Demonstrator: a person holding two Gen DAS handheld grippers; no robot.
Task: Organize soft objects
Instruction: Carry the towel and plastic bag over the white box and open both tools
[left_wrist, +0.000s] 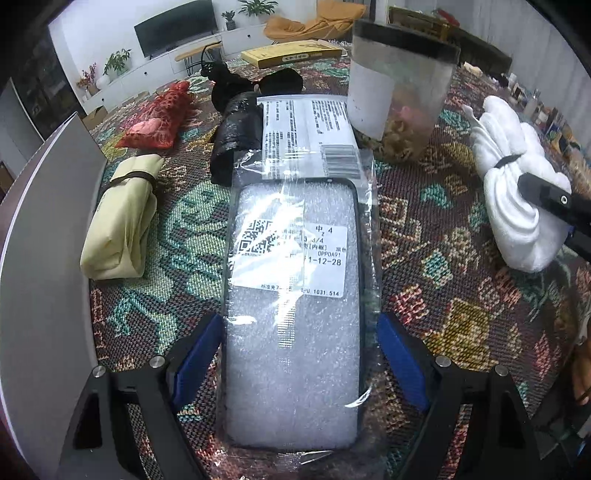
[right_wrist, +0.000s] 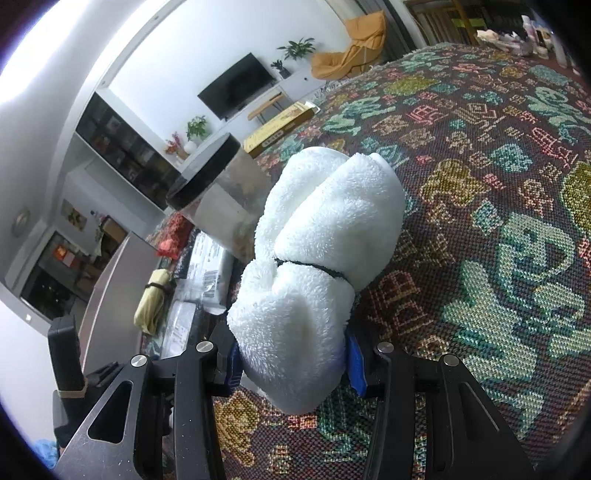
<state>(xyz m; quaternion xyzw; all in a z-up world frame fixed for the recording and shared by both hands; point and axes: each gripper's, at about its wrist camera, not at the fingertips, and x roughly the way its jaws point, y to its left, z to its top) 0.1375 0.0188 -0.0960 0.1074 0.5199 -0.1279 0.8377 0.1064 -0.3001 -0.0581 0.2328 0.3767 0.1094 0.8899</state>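
A patterned woven cloth (left_wrist: 424, 295) covers the worktop and carries everything else. At its left edge stands a plain grey panel (left_wrist: 48, 258), curved by the lens. Down the middle lies a long clear plastic bag holding a white foam-wrapped packet (left_wrist: 291, 332) with a printed label; the left gripper (left_wrist: 299, 354) hangs over its near end with its blue-padded fingers (left_wrist: 195, 350) spread to either side of the packet, close to its edges, and whether the pads touch the plastic cannot be told. Beyond the packet's far end stands a clear cylindrical jar (left_wrist: 399, 92) with a black lid and some pale material in its base. To the right, a rolled white fleece towel (right_wrist: 314, 266), bound round its middle by a black band, lies with its near end clamped between the fingers of the right gripper (right_wrist: 293, 363), whose blue pads press into the pile on both sides. Left of the packet lies a pale yellow cloth bundle (left_wrist: 122, 218) tied with a dark band. Further back sit a red patterned pouch (left_wrist: 159, 118), a crumpled black plastic bag (left_wrist: 236, 136) touching the packet's far left corner, and a flat yellow box (left_wrist: 291, 55).
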